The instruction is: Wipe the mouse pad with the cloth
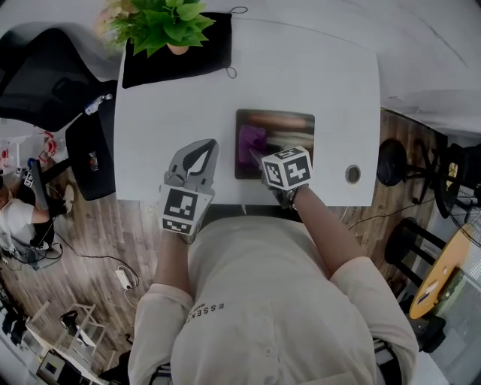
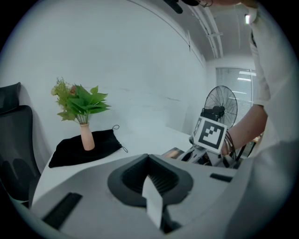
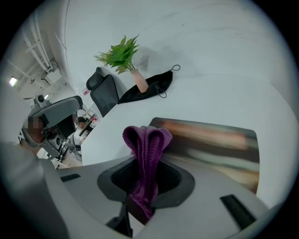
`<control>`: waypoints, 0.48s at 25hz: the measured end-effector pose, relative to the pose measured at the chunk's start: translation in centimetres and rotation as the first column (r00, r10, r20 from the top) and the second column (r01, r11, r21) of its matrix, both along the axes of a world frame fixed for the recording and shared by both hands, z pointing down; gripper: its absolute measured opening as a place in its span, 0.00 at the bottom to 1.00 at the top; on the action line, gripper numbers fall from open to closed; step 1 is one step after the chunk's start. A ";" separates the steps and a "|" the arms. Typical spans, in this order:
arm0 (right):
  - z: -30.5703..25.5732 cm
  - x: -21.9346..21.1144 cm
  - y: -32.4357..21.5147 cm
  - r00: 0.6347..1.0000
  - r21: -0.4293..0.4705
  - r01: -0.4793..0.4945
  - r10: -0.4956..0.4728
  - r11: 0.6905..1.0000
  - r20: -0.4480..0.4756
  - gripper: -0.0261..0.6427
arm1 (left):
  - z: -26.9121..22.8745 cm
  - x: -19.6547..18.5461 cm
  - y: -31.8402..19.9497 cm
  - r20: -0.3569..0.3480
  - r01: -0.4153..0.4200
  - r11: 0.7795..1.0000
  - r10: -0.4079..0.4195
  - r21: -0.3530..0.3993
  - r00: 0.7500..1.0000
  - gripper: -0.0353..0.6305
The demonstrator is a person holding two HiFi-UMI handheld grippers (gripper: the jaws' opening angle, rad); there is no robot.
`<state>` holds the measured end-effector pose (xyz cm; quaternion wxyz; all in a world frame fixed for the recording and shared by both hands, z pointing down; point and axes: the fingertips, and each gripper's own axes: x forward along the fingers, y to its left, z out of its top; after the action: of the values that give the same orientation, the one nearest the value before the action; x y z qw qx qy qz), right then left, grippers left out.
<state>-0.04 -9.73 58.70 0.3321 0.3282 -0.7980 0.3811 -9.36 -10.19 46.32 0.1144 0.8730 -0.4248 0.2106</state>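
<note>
The dark mouse pad [image 1: 285, 128] lies on the white table [image 1: 316, 75] in front of me, with a blurred picture on its surface [image 3: 219, 140]. A purple knitted cloth [image 3: 145, 149] is pinched in my right gripper [image 3: 141, 207], which is shut on it. The cloth [image 1: 251, 141] hangs over the pad's left part, under the right gripper [image 1: 258, 156]. My left gripper [image 1: 200, 153] hovers over the bare table left of the pad, shut with nothing in it. Its own view shows its jaws [image 2: 152, 205] closed and the pad's corner [image 2: 172, 152] beyond.
A potted green plant [image 1: 161, 22] in a pink vase [image 2: 86, 136] stands on a black cloth bag [image 1: 176, 60] at the table's far left corner. A round cable hole [image 1: 352, 174] sits near the front right edge. A black office chair [image 1: 45, 75] stands left of the table.
</note>
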 end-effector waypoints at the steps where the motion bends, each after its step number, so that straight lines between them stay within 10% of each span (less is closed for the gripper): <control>1: 0.1 0.4 0.0 1.000 -0.003 -0.006 0.006 1.000 0.001 0.18 | 0.0 0.3 -0.1 0.001 -0.005 1.000 0.005 0.000 1.000 0.06; 12: 0.2 6.2 0.1 0.998 -0.017 -0.065 0.065 0.998 0.002 0.19 | -0.2 5.0 -0.6 0.019 -0.065 0.998 0.065 0.011 0.998 0.06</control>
<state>6.14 -9.62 58.87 0.3211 0.3504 -0.7843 0.3988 -4.39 -10.80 46.13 0.0986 0.8851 -0.3982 0.2197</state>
